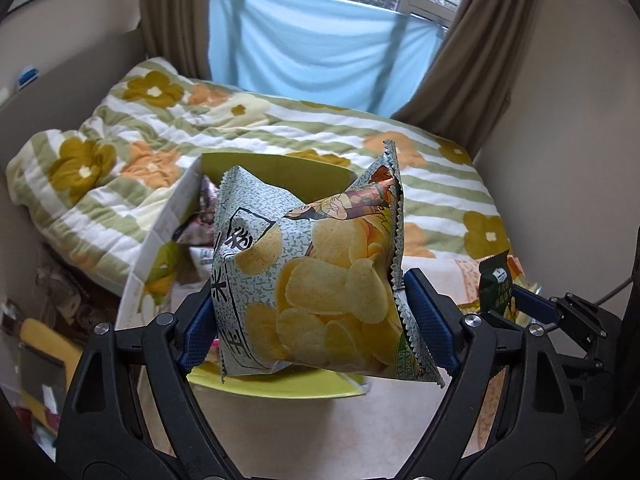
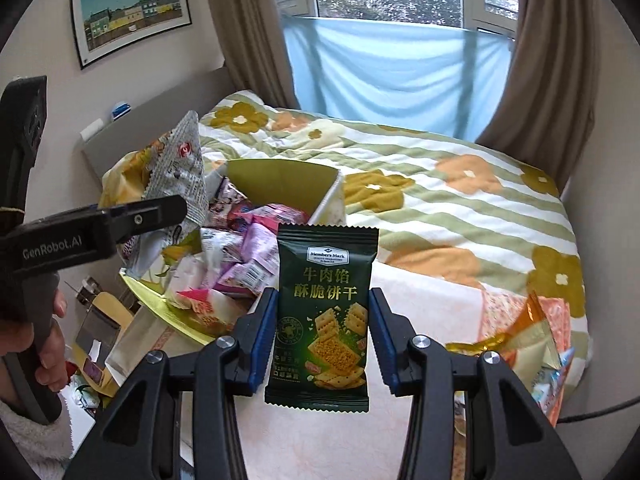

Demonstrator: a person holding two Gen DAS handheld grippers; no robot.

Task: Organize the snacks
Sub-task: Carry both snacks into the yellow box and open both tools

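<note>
Left wrist view: the left gripper (image 1: 316, 316), black frame with blue pads, is clenched on a puffy grey-patterned potato-chip bag (image 1: 316, 280) printed with yellow crisps; the pads press the bag's two sides and it is held clear of any surface, tilted, one serrated corner pointing up. Directly behind and below it sits an open yellow-green cardboard box (image 1: 276, 172) with its near flap folded out, small wrapped snacks visible inside at left. The box stands against a bed with a green-striped flowered quilt (image 1: 200, 132). At far right the right gripper (image 1: 520, 304) shows partly, with a dark green packet (image 1: 496, 284) between its fingers. Behind the bed, a light blue cloth (image 1: 320, 52) hangs across the window between brown curtains (image 1: 472, 56). Right wrist view: the right gripper (image 2: 322, 344) is grasping a dark green foil cracker packet (image 2: 324, 316), upright, label facing the camera, pinched at both side edges and held in the air. To its left the yellow-green box (image 2: 280, 184) holds a heap of pink, purple and white wrapped snacks (image 2: 240, 256). The left gripper (image 2: 172, 208) holds the chip bag (image 2: 180, 168) over the box's left side; a hand (image 2: 48, 344) grips its handle. An orange and gold snack bag (image 2: 524, 340) lies at the bed's near right edge. A framed picture (image 2: 132, 12) hangs on the wall.
</note>
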